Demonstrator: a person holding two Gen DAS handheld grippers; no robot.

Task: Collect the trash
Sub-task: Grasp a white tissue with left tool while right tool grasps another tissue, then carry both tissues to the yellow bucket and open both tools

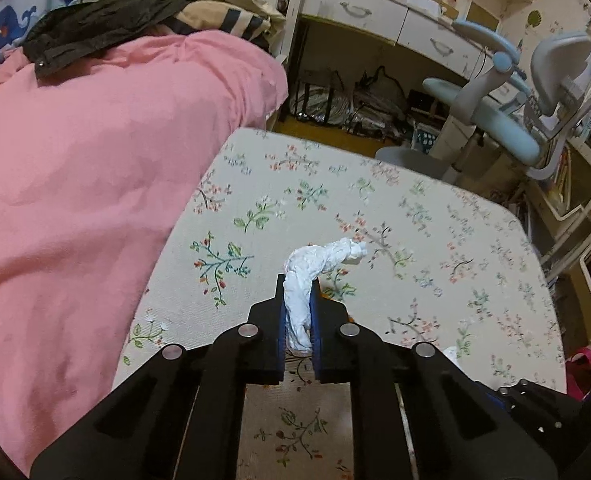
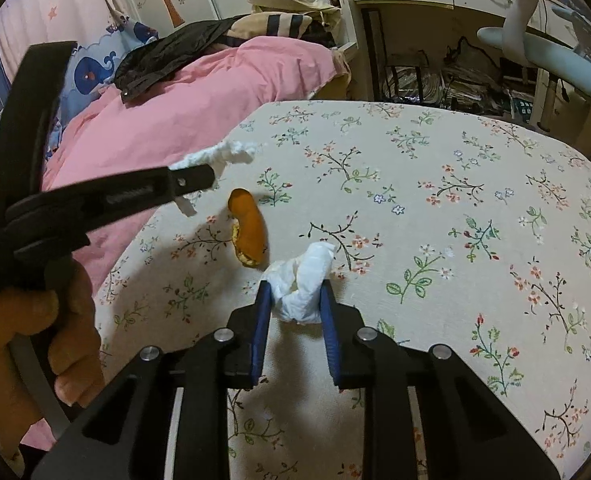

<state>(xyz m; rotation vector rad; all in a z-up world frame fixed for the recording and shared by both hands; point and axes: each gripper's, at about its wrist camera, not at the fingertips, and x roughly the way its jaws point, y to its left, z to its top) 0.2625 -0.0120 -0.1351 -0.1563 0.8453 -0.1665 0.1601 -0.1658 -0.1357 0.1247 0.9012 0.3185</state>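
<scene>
My left gripper (image 1: 298,292) is shut on a twisted white tissue (image 1: 315,268) and holds it above the floral table (image 1: 435,216). In the right wrist view the left gripper (image 2: 191,180) shows at the left, held in a hand, with its tissue (image 2: 223,152) sticking out past the tips. My right gripper (image 2: 297,292) is shut on a crumpled white tissue wad (image 2: 301,284), just above or on the table (image 2: 455,184). An orange peel (image 2: 249,228) lies on the table, left of and beyond the right gripper.
A pink blanket (image 1: 95,160) covers the bed left of the table, with a black jacket (image 1: 95,28) on it. A blue-grey chair (image 1: 515,112) and a desk with drawers (image 1: 375,12) stand beyond the table. A small white scrap (image 1: 451,354) lies near the table's right side.
</scene>
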